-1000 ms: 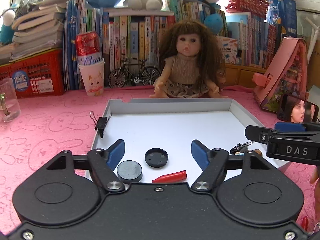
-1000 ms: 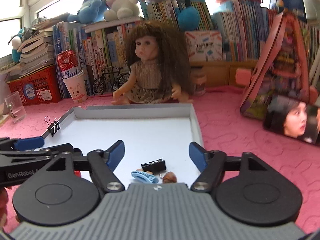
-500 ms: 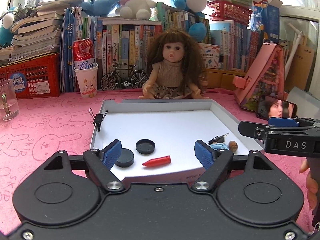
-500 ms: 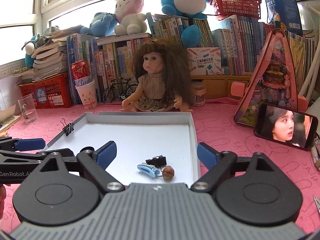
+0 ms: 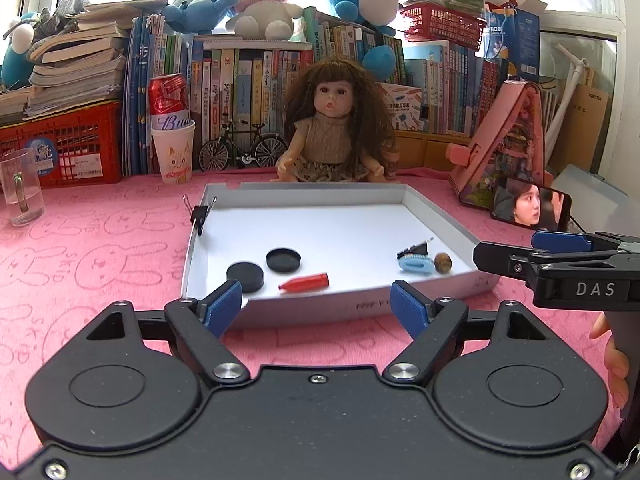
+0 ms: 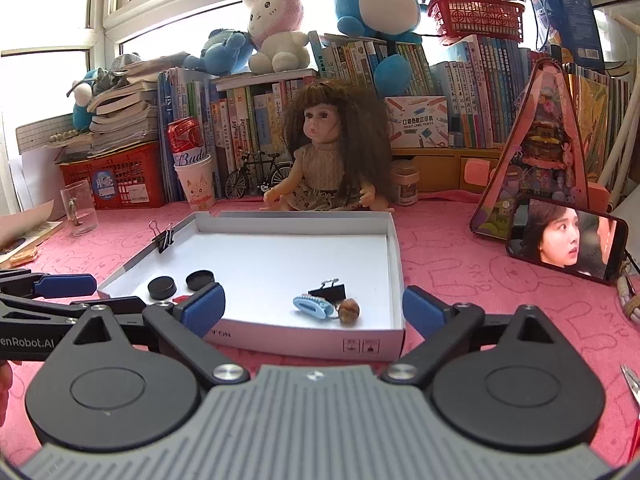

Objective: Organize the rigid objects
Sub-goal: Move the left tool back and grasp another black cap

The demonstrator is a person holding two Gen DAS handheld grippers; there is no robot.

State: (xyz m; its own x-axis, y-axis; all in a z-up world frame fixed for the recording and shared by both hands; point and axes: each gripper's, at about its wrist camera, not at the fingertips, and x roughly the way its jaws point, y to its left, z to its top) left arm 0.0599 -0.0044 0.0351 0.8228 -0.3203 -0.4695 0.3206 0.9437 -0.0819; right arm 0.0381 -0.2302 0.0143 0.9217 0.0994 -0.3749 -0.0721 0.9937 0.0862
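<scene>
Clutter lies in the white tray: two black discs and a red cap at its near left, a blue clip, black binder clip and brown nut touching one another at its near right. Another binder clip grips the left wall. Left gripper and right gripper hover before the tray's near wall, both spread wide and empty, the jaws having just been opening. Behind the tray sits a doll.
</scene>
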